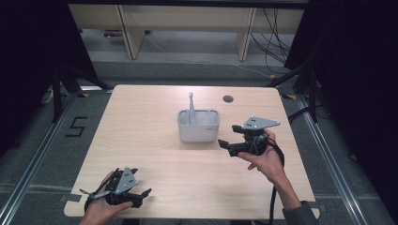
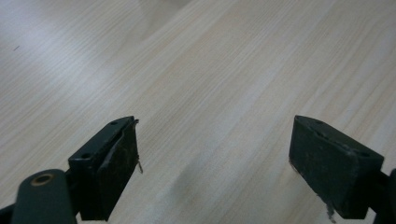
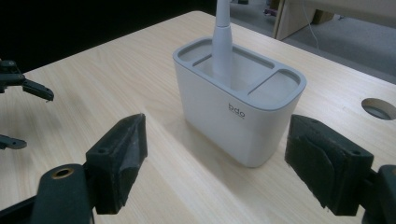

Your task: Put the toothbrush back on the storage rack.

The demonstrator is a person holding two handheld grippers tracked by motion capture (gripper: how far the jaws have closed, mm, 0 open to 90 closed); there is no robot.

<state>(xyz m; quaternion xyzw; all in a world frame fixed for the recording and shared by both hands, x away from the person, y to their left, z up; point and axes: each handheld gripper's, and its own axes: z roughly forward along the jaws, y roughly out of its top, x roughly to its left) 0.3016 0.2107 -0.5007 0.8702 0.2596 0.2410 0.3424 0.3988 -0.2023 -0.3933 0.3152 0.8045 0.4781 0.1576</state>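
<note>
Right gripper point(image 3: 212, 163) released, jaws wide apart, just short of the white holder point(image 3: 238, 105) ahead. Upright in its middle compartment, a white handle point(image 3: 222, 42), perhaps a brush. Left gripper point(image 2: 212, 163) likewise spread, over bare table point(image 2: 224, 70).

This looks like a lab or test room. A pale wooden table point(image 1: 155, 140) stands on grey carpet tiles, between metal floor rails point(image 1: 328, 154). Black curtains point(image 1: 356, 56) hang at three and nine o'clock. At twelve o'clock, loose cables point(image 1: 272, 42) trail under plain desks point(image 1: 187, 18). A "5" point(image 1: 76, 126) is taped on the floor.
</note>
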